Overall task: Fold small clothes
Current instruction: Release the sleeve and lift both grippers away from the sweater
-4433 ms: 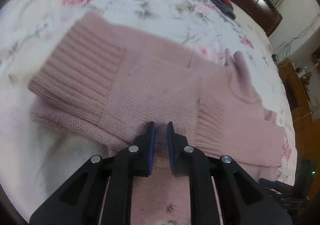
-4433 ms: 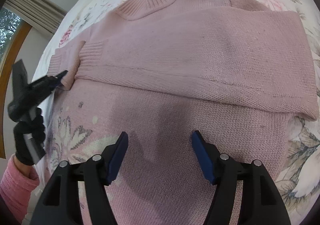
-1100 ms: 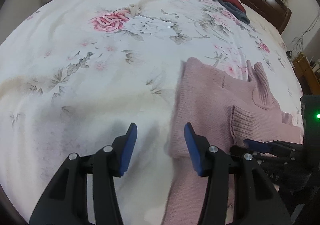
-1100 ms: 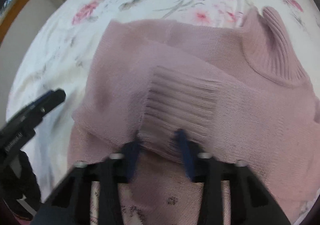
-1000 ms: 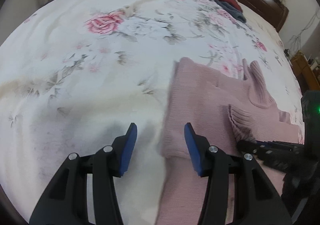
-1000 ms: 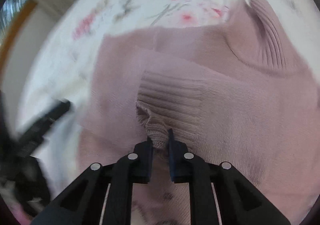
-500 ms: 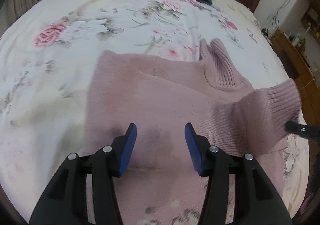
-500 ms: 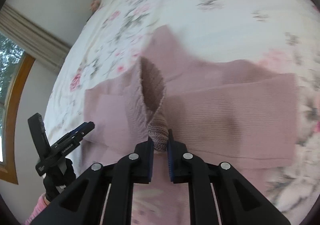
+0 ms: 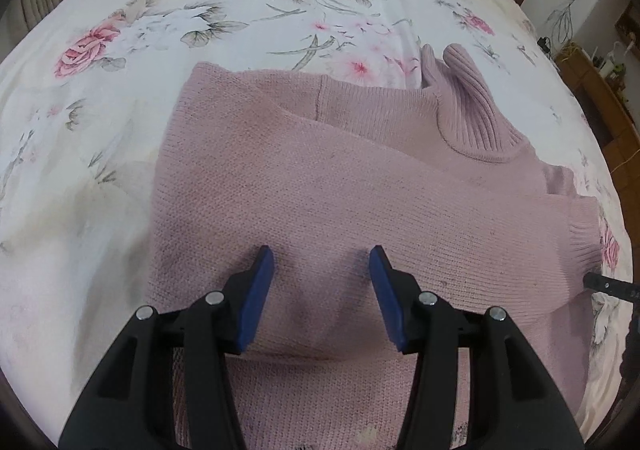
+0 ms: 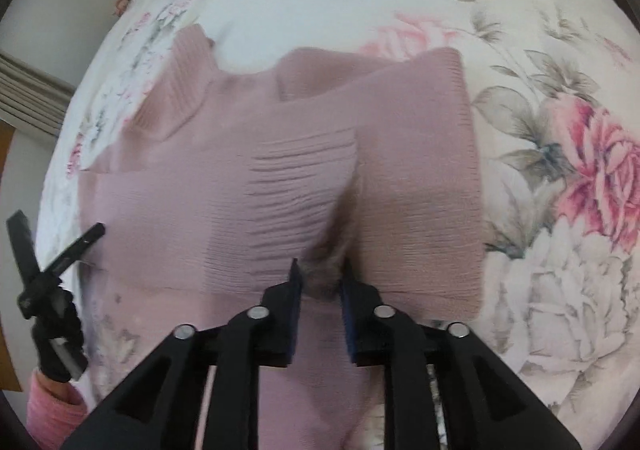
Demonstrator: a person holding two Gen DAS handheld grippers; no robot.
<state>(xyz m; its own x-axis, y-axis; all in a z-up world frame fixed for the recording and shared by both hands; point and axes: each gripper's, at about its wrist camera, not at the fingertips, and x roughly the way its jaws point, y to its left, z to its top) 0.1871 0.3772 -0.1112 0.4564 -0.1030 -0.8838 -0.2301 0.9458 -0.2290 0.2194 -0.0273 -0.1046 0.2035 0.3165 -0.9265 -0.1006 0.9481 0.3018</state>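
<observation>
A: What is shown in the left wrist view?
B: The pink sweater (image 9: pixel 320 178) is spread on the floral bedspread (image 9: pixel 120 50); the left gripper (image 9: pixel 320 270) is held wide open above it, empty.

A: And the right wrist view?
B: The ribbed cuff (image 10: pixel 300 186) is pinched by the nearly closed right gripper (image 10: pixel 320 282), presumably so the sleeve can be laid across the sweater's chest.

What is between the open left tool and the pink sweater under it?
Nothing visible. The left tool hangs open right over the pink sweater, with only air between its fingers and the knit. The right tool is off at the sleeve cuff, closed on it, and does not cross the path.
</observation>
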